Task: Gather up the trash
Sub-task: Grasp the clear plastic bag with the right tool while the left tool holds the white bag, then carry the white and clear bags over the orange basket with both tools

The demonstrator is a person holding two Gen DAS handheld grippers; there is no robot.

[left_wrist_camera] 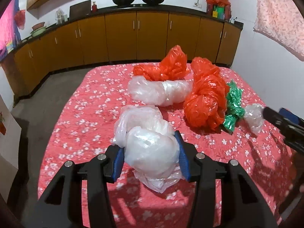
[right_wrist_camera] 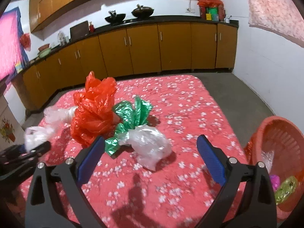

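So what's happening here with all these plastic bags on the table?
A person with a gripper in each hand is clearing crumpled plastic bags off a table with a pink flowered cloth. The left gripper has its jaws closed around a white bag. The right gripper is open, just short of a small clear bag. Orange, green and more clear bags are not yet picked up. An orange basket at the right already holds some trash.

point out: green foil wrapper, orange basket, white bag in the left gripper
green foil wrapper [right_wrist_camera: 133, 112]: right wrist view, on its crinkled middle.
orange basket [right_wrist_camera: 281, 133]: right wrist view, on its slotted inner wall.
white bag [left_wrist_camera: 152, 148]: left wrist view, on the bulge between the pads.
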